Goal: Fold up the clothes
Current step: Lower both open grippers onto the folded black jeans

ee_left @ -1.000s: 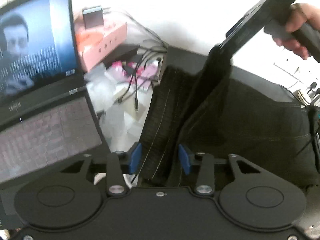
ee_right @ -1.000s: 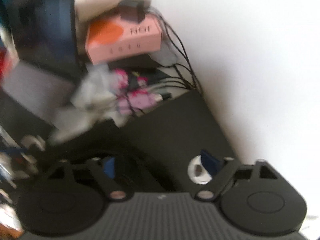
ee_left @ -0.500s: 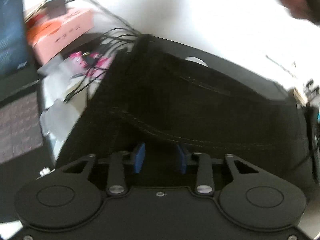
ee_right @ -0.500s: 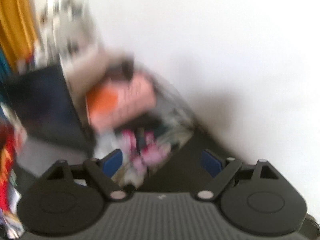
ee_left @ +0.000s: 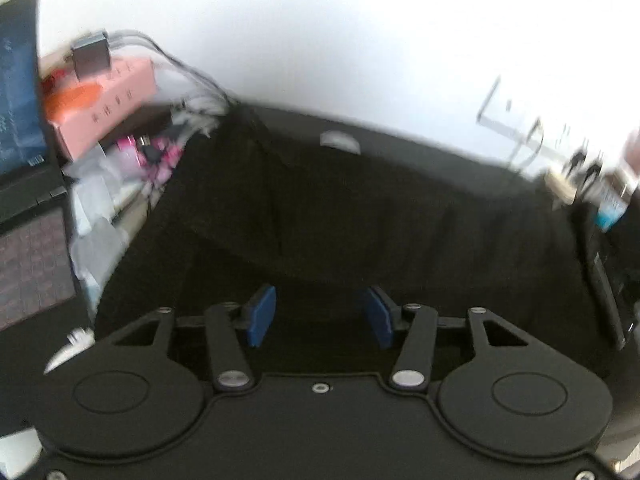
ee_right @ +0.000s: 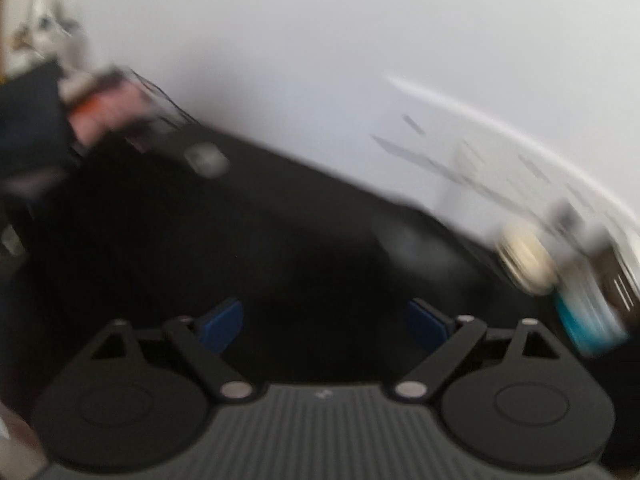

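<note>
A black garment [ee_left: 360, 216] lies spread over a dark table, folded over on itself, filling the middle of the left wrist view. My left gripper [ee_left: 318, 316] hovers over its near edge, blue pads apart, nothing between them. In the blurred right wrist view the same black garment [ee_right: 192, 248] covers the left and centre. My right gripper [ee_right: 324, 326] stands wide open above it, holding nothing.
A laptop [ee_left: 24, 184] stands at the left with a pink box [ee_left: 104, 104], cables and plastic wrappers beside it. A white wall runs behind the table. At the right edge sit a roll of tape [ee_right: 524, 264] and a blue-labelled item [ee_right: 588, 320].
My left gripper let go of the garment and opened; the cloth now lies flat. The right gripper released its raised corner earlier and has swung right and down, staying open.
</note>
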A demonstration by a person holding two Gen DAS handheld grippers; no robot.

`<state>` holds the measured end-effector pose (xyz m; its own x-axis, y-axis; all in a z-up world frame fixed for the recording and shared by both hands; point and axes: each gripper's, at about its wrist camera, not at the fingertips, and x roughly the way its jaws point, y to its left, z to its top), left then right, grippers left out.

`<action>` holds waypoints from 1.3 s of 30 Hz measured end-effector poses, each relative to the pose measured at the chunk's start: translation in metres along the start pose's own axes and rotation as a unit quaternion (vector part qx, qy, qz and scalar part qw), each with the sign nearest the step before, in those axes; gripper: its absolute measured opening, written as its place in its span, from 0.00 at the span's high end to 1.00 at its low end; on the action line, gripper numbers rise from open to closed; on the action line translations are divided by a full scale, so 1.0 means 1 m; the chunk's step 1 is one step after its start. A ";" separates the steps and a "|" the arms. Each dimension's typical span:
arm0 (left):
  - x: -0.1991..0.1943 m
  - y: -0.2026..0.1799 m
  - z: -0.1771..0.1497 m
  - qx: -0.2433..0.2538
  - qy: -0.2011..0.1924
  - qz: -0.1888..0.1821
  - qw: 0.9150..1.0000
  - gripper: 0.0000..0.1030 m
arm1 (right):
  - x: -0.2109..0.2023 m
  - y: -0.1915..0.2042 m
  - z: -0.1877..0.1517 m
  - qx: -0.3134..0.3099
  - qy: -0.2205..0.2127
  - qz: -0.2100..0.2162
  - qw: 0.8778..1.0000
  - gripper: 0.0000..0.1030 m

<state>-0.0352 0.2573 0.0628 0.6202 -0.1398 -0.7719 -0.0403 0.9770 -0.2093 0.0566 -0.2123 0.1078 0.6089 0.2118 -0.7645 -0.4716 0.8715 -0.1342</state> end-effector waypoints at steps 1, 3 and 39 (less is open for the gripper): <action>0.009 -0.001 -0.001 -0.004 0.017 -0.001 1.000 0.50 | -0.006 0.004 -0.024 -0.006 -0.002 -0.014 1.000 0.14; 0.023 -0.003 -0.004 -0.012 0.033 0.005 0.999 0.50 | -0.018 0.023 -0.065 -0.026 -0.013 -0.039 0.999 0.14; 0.054 -0.028 -0.006 -0.023 0.047 0.092 0.994 0.42 | -0.057 -0.010 -0.136 0.081 -0.070 -0.091 0.990 0.22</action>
<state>-0.0056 0.2212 0.0236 0.5237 0.0242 -0.8515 -0.1830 0.9795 -0.0847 -0.0598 -0.2935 0.0668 0.7626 0.0935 -0.6401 -0.2437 0.9581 -0.1505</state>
